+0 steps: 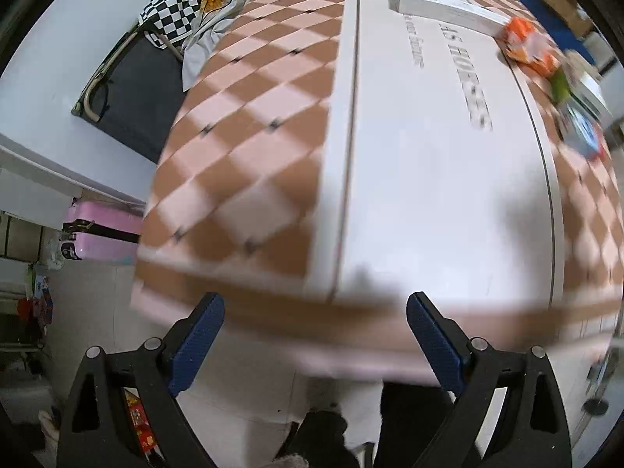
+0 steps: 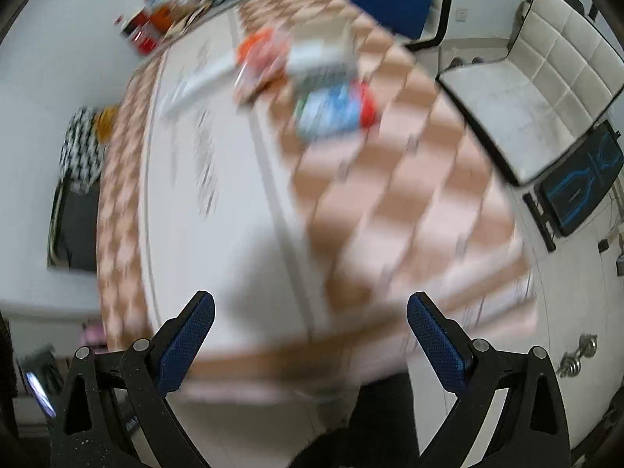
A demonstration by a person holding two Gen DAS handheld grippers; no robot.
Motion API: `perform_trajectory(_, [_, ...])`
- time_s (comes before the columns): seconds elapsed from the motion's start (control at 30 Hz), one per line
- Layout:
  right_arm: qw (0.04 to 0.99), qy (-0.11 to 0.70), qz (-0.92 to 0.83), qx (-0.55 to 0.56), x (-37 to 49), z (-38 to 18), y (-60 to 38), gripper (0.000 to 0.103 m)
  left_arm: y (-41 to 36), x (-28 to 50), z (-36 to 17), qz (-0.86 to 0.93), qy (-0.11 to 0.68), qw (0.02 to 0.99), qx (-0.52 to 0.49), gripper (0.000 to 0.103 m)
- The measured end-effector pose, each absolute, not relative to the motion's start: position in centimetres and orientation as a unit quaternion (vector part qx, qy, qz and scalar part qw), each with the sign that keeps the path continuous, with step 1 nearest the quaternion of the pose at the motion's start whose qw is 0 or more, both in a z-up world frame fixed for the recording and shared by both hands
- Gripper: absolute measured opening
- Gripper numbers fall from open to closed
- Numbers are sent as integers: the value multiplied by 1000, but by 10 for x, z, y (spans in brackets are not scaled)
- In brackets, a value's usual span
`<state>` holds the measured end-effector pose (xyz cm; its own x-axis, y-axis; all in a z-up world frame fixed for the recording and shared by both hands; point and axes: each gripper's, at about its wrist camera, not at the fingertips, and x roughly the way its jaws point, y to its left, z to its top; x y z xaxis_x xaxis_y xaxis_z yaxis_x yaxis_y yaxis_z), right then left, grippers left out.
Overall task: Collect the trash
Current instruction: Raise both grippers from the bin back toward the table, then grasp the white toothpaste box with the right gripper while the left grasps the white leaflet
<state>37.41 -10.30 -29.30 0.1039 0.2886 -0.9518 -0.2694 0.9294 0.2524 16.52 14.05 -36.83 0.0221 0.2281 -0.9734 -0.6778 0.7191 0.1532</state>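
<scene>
Trash sits bunched at the table's (image 1: 249, 124) far right corner: an orange wrapper (image 1: 524, 41), a blue packet (image 2: 331, 109) and a long white box (image 1: 448, 6) lying across the table. Both your left gripper (image 1: 314, 335) and right gripper (image 2: 312, 335) hover over the near edge, jaws wide and empty. Your right one looks nearer; bare cloth lies between, nothing blocking.

Left gripper (image 1: 315, 314) jaws wide apart, nothing held, at the table (image 1: 429, 195) near edge. Right gripper (image 2: 311, 312) same.
</scene>
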Motion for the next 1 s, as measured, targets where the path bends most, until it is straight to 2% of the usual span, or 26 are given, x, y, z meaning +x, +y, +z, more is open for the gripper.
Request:
perform_trajectory(0.17, [748, 645, 156, 24, 502, -305, -74, 101, 165, 253, -384, 341, 623, 682, -173, 96])
perform_trajectory(0.37, [731, 667, 143, -8, 591, -346, -15, 103, 187, 324, -399, 339, 637, 681, -123, 96])
perform_trajectory(0.47, [703, 694, 139, -61, 613, -380, 13, 103, 190, 361, -396, 309, 645, 698, -41, 96])
perform_trajectory(0.5, [698, 699, 137, -71, 615, -387, 15, 98, 189, 372, -396, 299, 645, 703, -17, 96])
perform_trajectory(0.53, [696, 700, 143, -72, 618, -391, 17, 80, 190, 387, -393, 283, 644, 710, 18, 96])
perform_trajectory(0.77, [688, 705, 160, -62, 645, -393, 3, 78, 184, 478, -384, 137, 618, 727, 266, 96])
perform_trajectory(0.87, [684, 709, 158, -67, 661, -396, 3, 78, 187, 500, -398, 75, 631, 704, 318, 96])
perform_trajectory(1.0, [677, 713, 165, -82, 676, -397, 17, 78, 194, 522, -416, 16, 649, 681, 338, 95])
